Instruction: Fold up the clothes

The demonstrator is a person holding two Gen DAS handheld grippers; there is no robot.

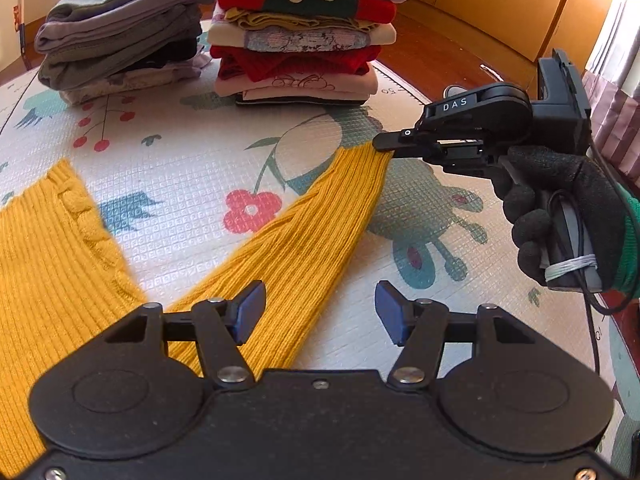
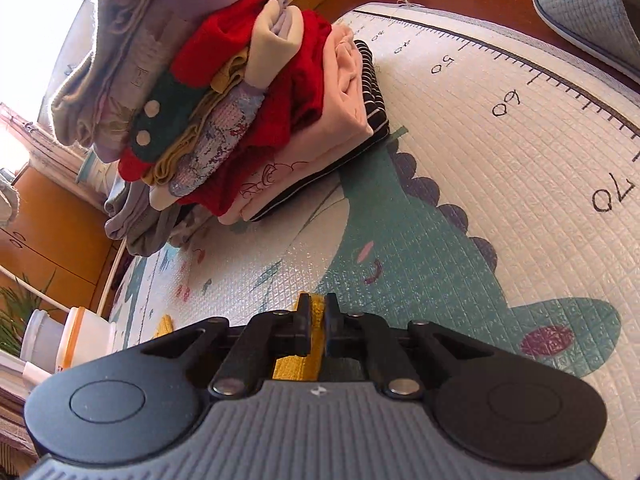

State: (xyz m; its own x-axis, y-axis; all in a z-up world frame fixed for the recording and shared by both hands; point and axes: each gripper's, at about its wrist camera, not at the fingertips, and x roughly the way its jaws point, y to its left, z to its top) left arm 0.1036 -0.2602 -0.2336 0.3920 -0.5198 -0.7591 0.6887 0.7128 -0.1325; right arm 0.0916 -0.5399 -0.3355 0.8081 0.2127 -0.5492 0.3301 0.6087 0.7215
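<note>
Yellow sweater (image 1: 304, 240): ribbed knit, matt. Play mat (image 1: 192, 168): embossed foam, slight sheen. Left gripper (image 1: 320, 316): matt black plastic, metal pivots. Glove (image 1: 560, 208): rough black knit.

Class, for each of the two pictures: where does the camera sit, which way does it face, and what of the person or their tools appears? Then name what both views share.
Left wrist view: sits on the left gripper, fingers apart, facing across the play mat at the yellow sweater; the gloved hand and right gripper show.
Right wrist view: sits on the right gripper, fingers closed on the yellow sweater, facing the mat's numbered edge.
Shared: sweater, mat, stack of folded clothes.
</note>
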